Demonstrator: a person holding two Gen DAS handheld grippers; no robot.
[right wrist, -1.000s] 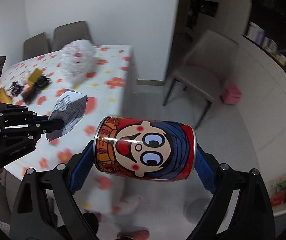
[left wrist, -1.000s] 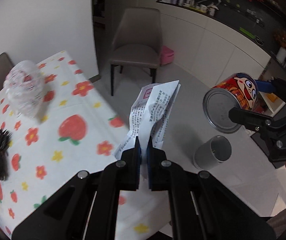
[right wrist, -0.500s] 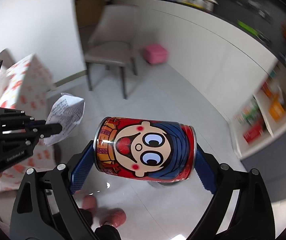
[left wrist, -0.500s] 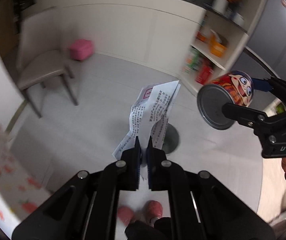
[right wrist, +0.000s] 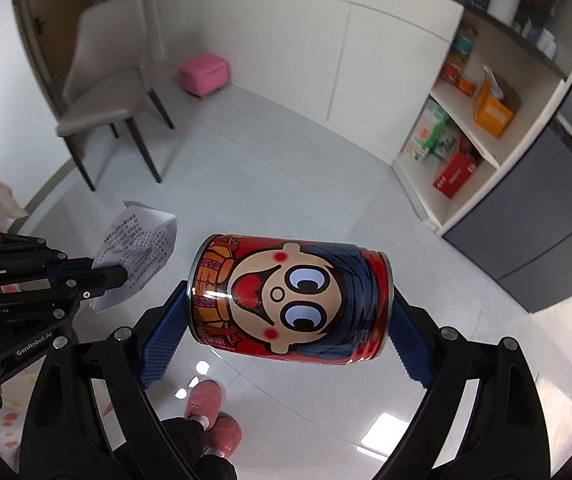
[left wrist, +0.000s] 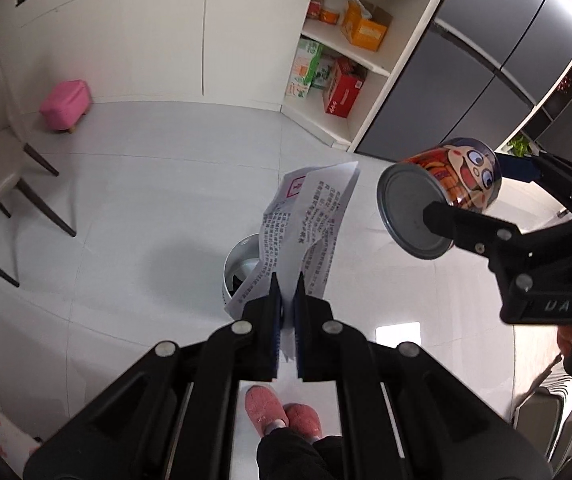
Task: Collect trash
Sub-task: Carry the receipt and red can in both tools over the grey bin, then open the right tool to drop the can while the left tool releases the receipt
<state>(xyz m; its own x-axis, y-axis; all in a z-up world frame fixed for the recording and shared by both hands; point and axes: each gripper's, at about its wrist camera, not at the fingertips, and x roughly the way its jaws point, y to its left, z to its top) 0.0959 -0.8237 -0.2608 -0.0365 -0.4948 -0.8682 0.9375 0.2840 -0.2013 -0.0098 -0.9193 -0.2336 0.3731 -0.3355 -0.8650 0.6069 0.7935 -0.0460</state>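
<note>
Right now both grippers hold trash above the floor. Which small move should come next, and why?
Probably open the left gripper to drop the printed paper. In the left wrist view the paper hangs right over the open mouth of the grey bin on the floor, so it looks likely to fall in. The right gripper clamps the cartoon can off to the side of the bin, so it should follow after.

Grey tiled floor (left wrist: pixel 134 208). On it: bin (left wrist: pixel 235 268), pink stool (left wrist: pixel 66 100), chair (right wrist: pixel 98 92). Slippered feet (left wrist: pixel 282 414) too.

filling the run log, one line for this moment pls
left gripper: shut on paper | right gripper: shut on can | bin: under paper
</note>
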